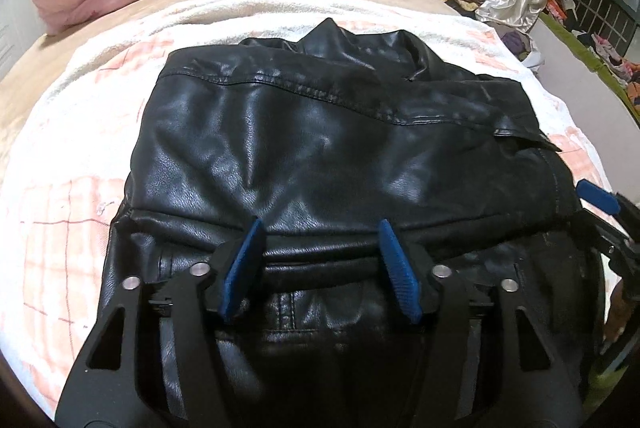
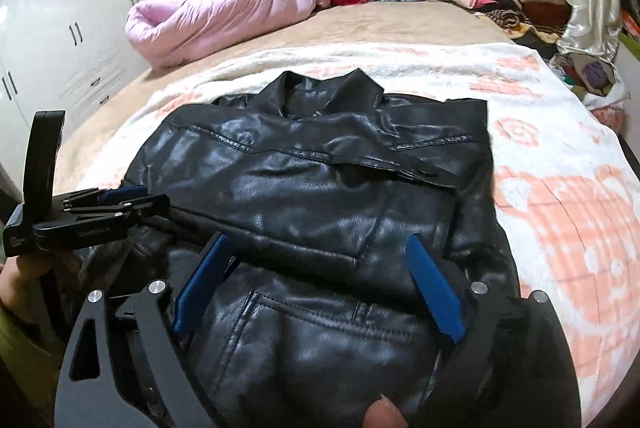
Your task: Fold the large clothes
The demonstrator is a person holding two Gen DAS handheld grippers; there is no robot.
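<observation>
Jacket [image 1: 320, 132] (glossy, creased black leather) lies under both gaping hand-held grippers [image 1: 320, 264] [image 2: 316, 284].

Each handheld gripper is built from matte black plate arms with triangular cut-outs. Round silver pivot pins sit at the linkage joints, two per side. The left gripper [image 1: 320, 228] carries two fingers faced with ribbed blue pads [image 1: 240, 272]. The right gripper [image 2: 318, 242] has the same black frame, silver pins and flat blue pads [image 2: 434, 292]. Seen from the right wrist view, the left unit has a tall black upright bracket and faint lettering on its body.
</observation>
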